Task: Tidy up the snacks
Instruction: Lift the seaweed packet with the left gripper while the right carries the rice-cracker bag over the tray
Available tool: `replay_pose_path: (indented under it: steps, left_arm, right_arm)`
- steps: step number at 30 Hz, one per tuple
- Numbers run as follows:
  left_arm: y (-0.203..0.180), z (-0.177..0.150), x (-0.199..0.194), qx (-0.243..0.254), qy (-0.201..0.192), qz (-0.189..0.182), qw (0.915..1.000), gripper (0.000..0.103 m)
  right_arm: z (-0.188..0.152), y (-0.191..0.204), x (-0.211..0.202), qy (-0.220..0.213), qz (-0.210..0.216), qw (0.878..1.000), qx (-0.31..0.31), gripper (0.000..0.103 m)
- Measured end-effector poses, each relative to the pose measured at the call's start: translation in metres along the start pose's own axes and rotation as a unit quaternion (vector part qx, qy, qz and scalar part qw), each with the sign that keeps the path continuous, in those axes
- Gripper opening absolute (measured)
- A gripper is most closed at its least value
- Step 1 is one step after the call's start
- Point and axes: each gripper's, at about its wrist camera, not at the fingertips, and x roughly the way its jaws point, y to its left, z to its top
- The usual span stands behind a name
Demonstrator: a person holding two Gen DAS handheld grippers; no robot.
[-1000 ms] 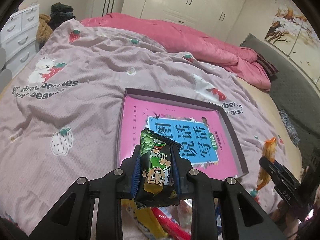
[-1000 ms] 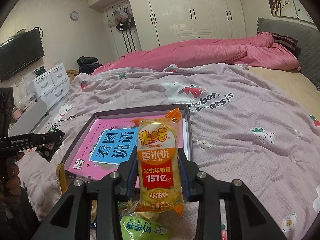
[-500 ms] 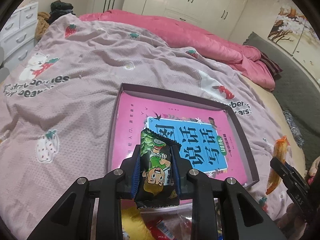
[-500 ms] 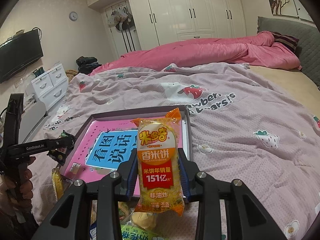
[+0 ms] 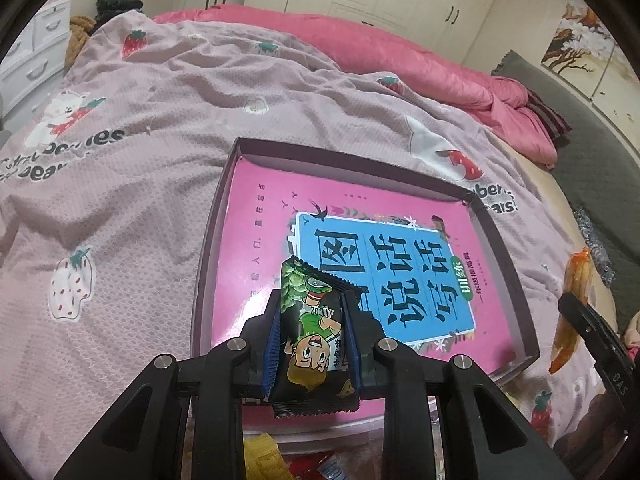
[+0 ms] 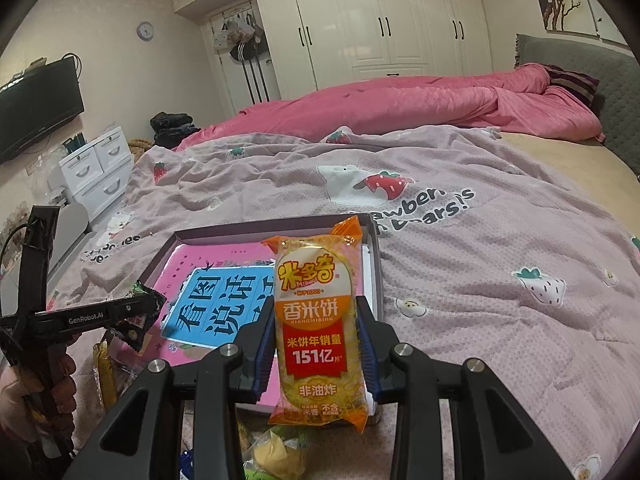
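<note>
Two snack packets are held above a shallow box on a bed, one in each handheld gripper. The left gripper (image 5: pixel 312 344) is clamped on a small black snack packet (image 5: pixel 310 340) printed with a cartoon boy in green, its serrated ends sticking out above and below the blue finger pads (image 5: pixel 270 350); it hangs over the near left part of the box. The right gripper (image 6: pixel 318 344) is closed on a tall orange-yellow rice cracker packet (image 6: pixel 318 332) bearing red and white Chinese lettering and the figure 151, held upright over the near right corner of the box. The dark-walled box (image 5: pixel 502 240) lies open on a pale pink strawberry-print blanket (image 5: pixel 132 184), and a pink book with a blue title panel (image 5: pixel 380 264) lies flat inside it. More wrapped snacks (image 6: pixel 276 454) sit in a loose heap just below the grippers, near the box's front edge. A rumpled pink quilt (image 6: pixel 400 104) runs across the far side of the bed, before white wardrobes (image 6: pixel 384 20).
</note>
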Motion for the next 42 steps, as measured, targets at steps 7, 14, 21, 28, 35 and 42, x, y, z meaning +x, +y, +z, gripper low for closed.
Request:
replay_pose_path:
  steps: [7, 14, 21, 28, 35, 42]
  left_arm:
    - [0.002, -0.001, 0.009, 0.001, 0.011, -0.001, 0.9999, 0.028]
    - [0.001, -0.005, 0.014, 0.007, 0.021, 0.003, 0.9998, 0.028]
    - [0.002, -0.007, 0.017, 0.009, 0.027, 0.005, 0.9996, 0.028]
    - [-0.002, -0.01, 0.018, 0.021, 0.031, 0.008, 0.9993, 0.028]
    - [-0.003, -0.01, 0.018, 0.027, 0.033, 0.007, 0.9991, 0.029]
    - [-0.006, -0.011, 0.018, 0.033, 0.037, 0.003, 0.9988, 0.029]
  right_arm:
    - [0.0, 0.001, 0.013, 0.011, 0.004, 1.0, -0.002, 0.037]
    - [0.002, -0.002, 0.024, 0.016, 0.001, 1.0, 0.001, 0.037]
    - [-0.001, -0.007, 0.038, 0.035, 0.003, 0.999, 0.012, 0.037]
    - [-0.006, -0.017, 0.046, 0.051, 0.001, 0.998, 0.035, 0.037]
    - [-0.008, -0.02, 0.047, 0.05, 0.009, 0.998, 0.042, 0.037]
    - [-0.012, -0.018, 0.053, 0.063, -0.001, 0.997, 0.036, 0.037]
